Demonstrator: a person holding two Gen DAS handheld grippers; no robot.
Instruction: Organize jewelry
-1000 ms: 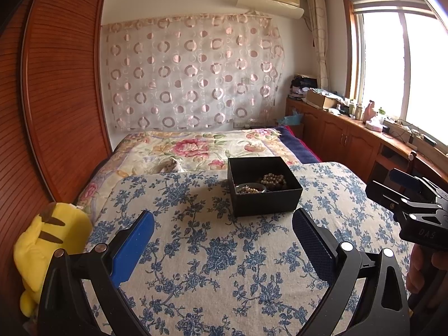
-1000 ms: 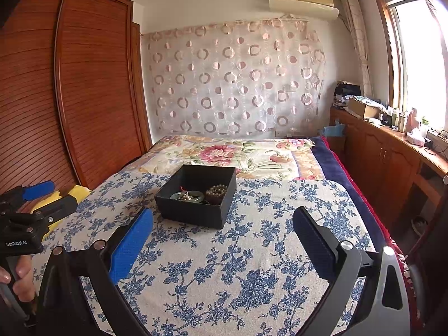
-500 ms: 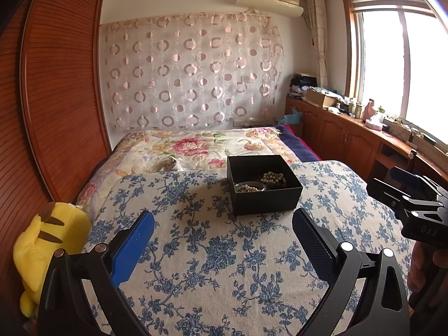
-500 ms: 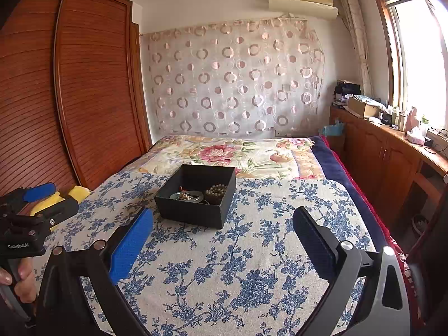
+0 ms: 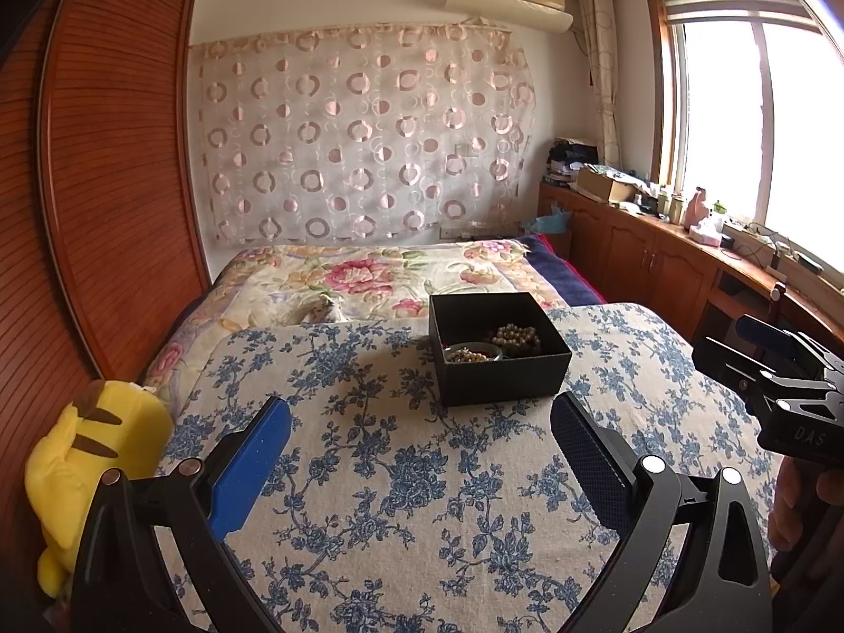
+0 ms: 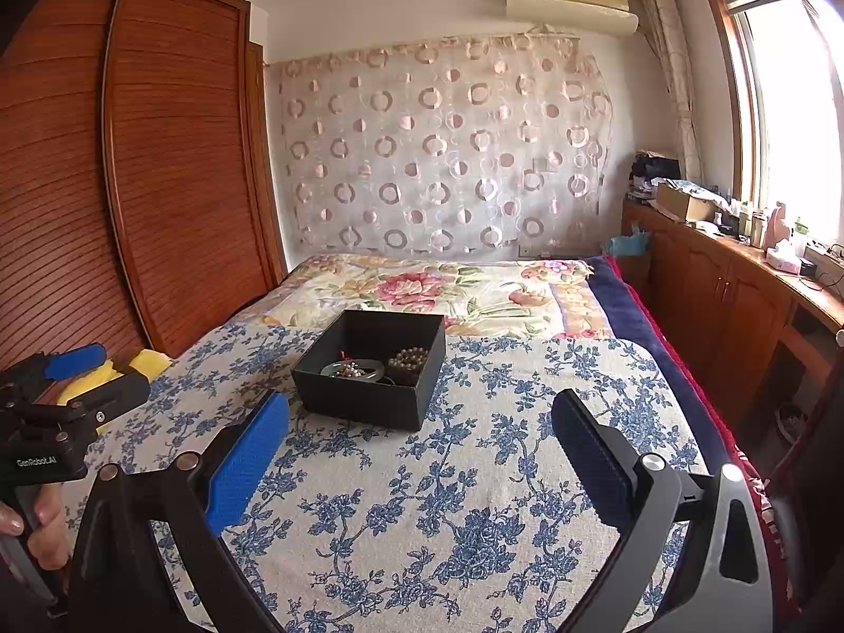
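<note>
A black open box point(image 5: 506, 377) stands on the blue-flowered cloth point(image 5: 401, 475) on the bed; it also shows in the right wrist view point(image 6: 364, 395). Inside lie a beaded bracelet point(image 5: 517, 336), a pale bangle with small beads point(image 5: 472, 353) and something red, seen in the right wrist view point(image 6: 345, 354). My left gripper point(image 5: 419, 448) is open and empty, short of the box. My right gripper point(image 6: 419, 448) is open and empty, also short of the box. Each gripper shows at the edge of the other's view, the right in the left wrist view point(image 5: 780, 395) and the left in the right wrist view point(image 6: 63, 395).
A yellow plush toy point(image 5: 89, 475) sits at the bed's left edge by the wooden wardrobe point(image 5: 105, 184). A floral quilt point(image 5: 369, 279) covers the far bed. A wooden cabinet with clutter point(image 5: 659, 242) runs under the window at right.
Both grippers have stayed open and nearly still. The view has shifted only slightly.
</note>
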